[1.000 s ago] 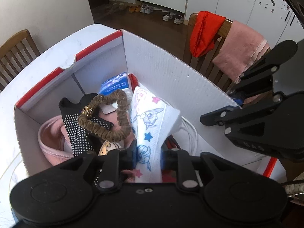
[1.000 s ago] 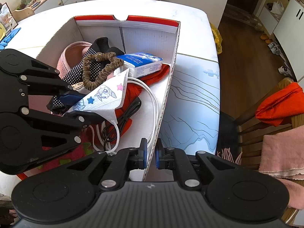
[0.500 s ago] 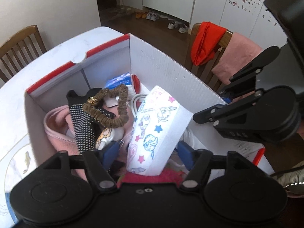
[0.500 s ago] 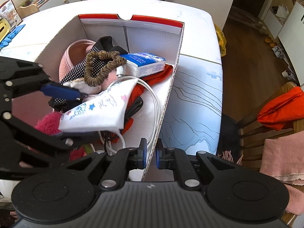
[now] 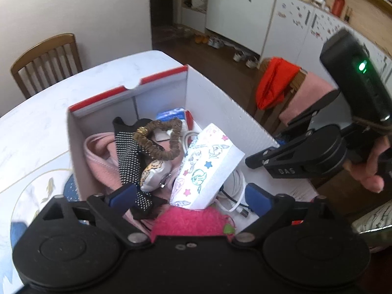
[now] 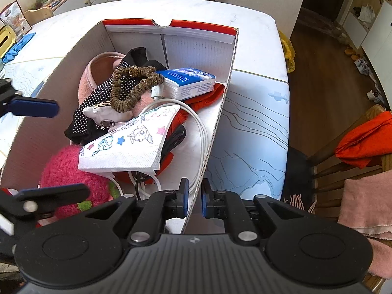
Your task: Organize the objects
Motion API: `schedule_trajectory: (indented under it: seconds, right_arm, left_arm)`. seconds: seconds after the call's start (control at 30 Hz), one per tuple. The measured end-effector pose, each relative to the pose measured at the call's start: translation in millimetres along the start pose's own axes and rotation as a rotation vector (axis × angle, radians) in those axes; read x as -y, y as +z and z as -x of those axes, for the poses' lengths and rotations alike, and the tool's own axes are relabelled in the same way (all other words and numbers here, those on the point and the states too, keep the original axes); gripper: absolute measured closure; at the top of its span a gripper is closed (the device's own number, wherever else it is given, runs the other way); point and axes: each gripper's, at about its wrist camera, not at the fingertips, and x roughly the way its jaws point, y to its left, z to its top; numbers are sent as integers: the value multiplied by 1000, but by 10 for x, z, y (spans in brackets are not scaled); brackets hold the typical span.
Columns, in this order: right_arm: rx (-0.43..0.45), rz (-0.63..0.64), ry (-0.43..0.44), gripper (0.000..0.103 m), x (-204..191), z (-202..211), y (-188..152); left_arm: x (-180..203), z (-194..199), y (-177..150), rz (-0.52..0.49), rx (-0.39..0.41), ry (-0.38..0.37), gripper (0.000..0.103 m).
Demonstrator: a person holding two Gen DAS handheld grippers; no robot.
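A white cardboard box (image 6: 221, 112) with a red rim stands on the table, full of items. A white face mask with cartoon prints (image 6: 129, 144) (image 5: 205, 169) lies loose on top of the pile inside. My left gripper (image 5: 191, 196) is open and empty, raised above the near end of the box. My right gripper (image 6: 193, 198) is shut on the box's right wall at its near end. Also inside are a brown scrunchie (image 6: 132, 85), a blue tissue pack (image 6: 188, 82), a black dotted sock (image 5: 127, 156), white cables (image 6: 201, 132) and a pink fuzzy item (image 6: 66, 169).
The box stands on a white marble-look table (image 6: 254, 112). A wooden chair with red and pink cloths (image 6: 362, 156) stands to the right. Another wooden chair (image 5: 46, 61) stands at the table's far side. A blue cloth (image 6: 19, 46) lies at the far left.
My left gripper opened and let go of the face mask, which dropped onto the pile in the box. The left gripper then pulled back and up. The right gripper stayed clamped on the box wall.
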Motion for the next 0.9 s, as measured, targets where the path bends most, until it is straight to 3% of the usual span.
schedule_trajectory:
  seconds: [0.1, 0.4, 0.6, 0.9]
  right_arm:
    - [2, -5, 4, 92, 6, -2, -4]
    - [10, -10, -6, 92, -19, 39, -25]
    - [45, -48, -23, 92, -24, 204, -40]
    - [197, -121, -20, 89, -159, 822, -180]
  left_arm:
    - [-16, 131, -27, 65, 50, 43, 1]
    - [-121, 427, -128, 246, 141, 67, 1]
    - [-206, 539, -230, 283, 167, 70, 1]
    - [-338, 810, -412, 273, 206, 47, 1]
